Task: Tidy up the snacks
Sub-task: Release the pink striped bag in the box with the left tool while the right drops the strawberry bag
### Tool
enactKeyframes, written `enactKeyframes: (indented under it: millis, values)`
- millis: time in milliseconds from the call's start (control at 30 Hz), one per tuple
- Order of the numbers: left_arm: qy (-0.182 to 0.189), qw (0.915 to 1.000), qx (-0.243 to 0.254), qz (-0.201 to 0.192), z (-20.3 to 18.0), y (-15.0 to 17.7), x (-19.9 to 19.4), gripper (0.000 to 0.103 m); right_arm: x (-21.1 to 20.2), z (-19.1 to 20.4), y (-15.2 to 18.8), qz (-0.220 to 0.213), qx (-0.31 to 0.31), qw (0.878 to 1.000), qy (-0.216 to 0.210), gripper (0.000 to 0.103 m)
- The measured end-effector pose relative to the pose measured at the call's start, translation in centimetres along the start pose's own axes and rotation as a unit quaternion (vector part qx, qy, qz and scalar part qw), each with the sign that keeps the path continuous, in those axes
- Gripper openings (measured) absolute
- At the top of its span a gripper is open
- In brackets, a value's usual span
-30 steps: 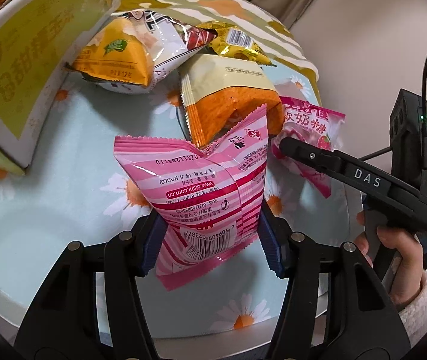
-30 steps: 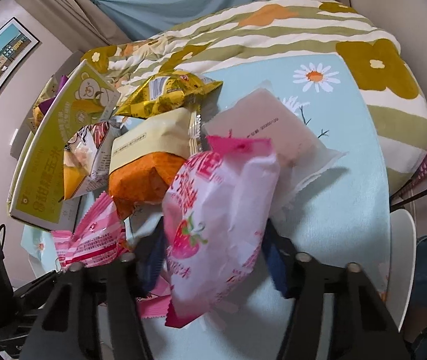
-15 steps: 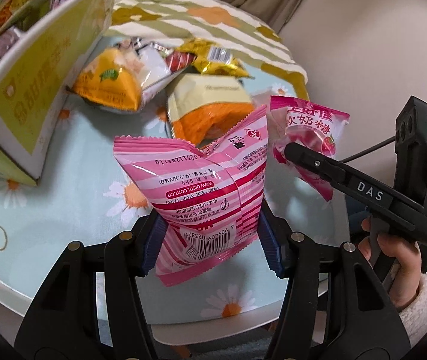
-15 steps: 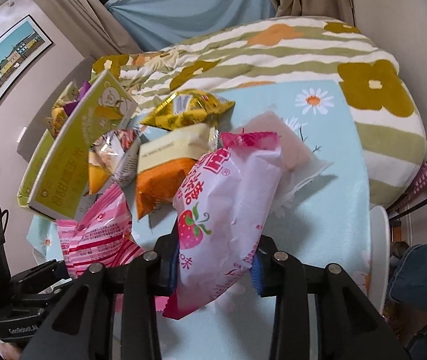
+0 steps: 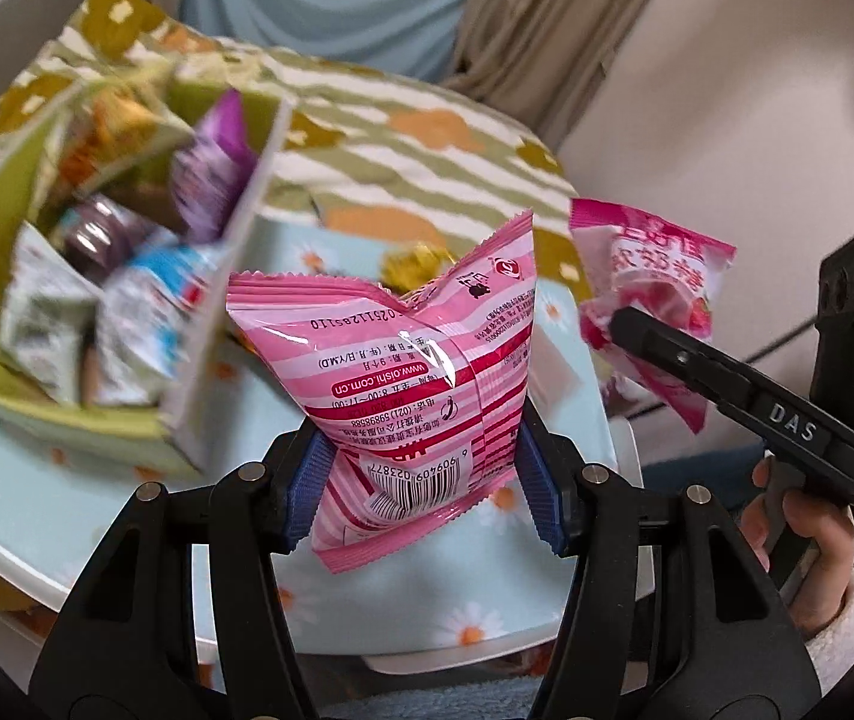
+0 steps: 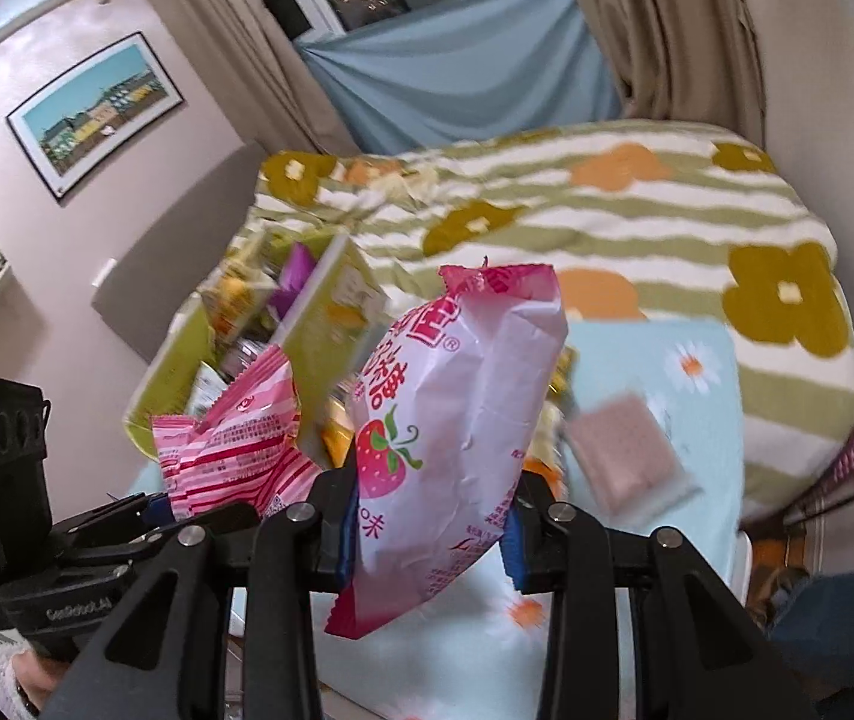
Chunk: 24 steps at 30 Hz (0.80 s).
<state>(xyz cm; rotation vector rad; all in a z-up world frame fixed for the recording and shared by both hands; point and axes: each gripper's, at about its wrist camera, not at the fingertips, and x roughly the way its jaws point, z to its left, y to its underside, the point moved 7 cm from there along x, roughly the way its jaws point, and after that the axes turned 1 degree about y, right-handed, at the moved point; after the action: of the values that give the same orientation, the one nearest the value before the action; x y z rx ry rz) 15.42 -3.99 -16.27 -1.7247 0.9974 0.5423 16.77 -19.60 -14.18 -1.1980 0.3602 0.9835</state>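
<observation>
From the left wrist, the left hand-held gripper (image 5: 423, 489) is clamped on a striped pink packet (image 5: 402, 384) held upright above the desk (image 5: 475, 618), long axis vertical, print upside down; the carry is under way, and next it needs a gap in the green box (image 5: 66, 414). From the right wrist, the right hand-held gripper (image 6: 430, 525) pinches a strawberry candy bag (image 6: 457, 420), leaning right, top seam up.

My right hand-held gripper (image 6: 430, 516) pinches the strawberry candy bag (image 6: 457, 420) upright; at left, the left hand-held gripper (image 6: 156, 510) holds a pink striped packet (image 6: 234, 444) before the green snack box (image 6: 330, 306).
</observation>
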Motion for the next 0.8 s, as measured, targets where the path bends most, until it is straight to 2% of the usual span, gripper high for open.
enactKeyframes:
  millis: [200,400,667,700,767,800]
  values:
    - [-0.029,0.9994,-0.005,-0.017,6.2,-4.8,-3.1,0.056,1.1,4.9,-3.4,-0.019,-0.017,0.999,-0.027,0.034]
    - [-0.061,0.9977,-0.014,-0.023,13.0,-9.2,-4.1,0.056,4.3,9.7,-5.9,-0.020,-0.037,0.998,-0.048,0.034]
    - [-0.077,0.9965,-0.026,0.016,19.9,-10.6,-1.4,0.056,10.4,15.1,-6.9,0.015,-0.052,0.997,-0.056,0.034]
    - [-0.082,0.9961,-0.022,0.026,20.4,-10.5,-0.8,0.059,10.9,15.4,-6.8,0.019,-0.053,0.997,-0.055,0.034]
    - [-0.099,0.9941,-0.011,0.044,21.2,-10.1,0.1,0.080,12.0,16.1,-6.6,0.026,-0.055,0.997,-0.053,0.034]
    - [-0.115,0.9925,-0.002,0.042,21.5,-10.0,0.2,0.101,12.2,16.1,-6.5,0.028,-0.055,0.997,-0.052,0.034]
